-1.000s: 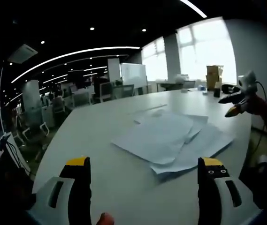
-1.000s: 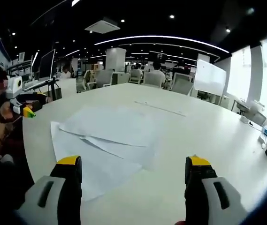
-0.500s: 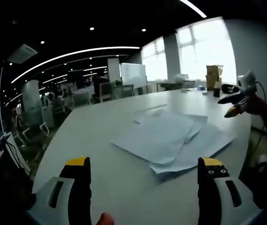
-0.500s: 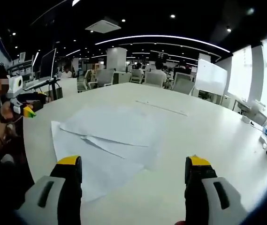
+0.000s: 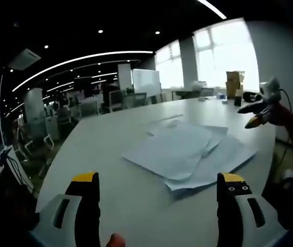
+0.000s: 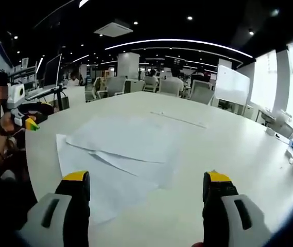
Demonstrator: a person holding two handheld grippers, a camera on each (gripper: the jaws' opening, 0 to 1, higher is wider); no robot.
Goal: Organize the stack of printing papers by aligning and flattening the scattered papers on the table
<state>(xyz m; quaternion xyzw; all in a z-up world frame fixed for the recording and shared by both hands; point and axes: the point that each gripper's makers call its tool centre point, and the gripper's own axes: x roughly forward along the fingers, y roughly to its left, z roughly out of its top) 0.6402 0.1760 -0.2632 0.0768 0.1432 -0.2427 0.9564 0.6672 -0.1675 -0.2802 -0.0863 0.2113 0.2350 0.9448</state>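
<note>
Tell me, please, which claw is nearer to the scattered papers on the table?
Right, I'd judge. The right claw hangs wide open with one tip over the scattered papers; the left claw, also open, sits just short of their near edge.

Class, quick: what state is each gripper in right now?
Left gripper: open, holding nothing.
Right gripper: open, holding nothing.
</note>
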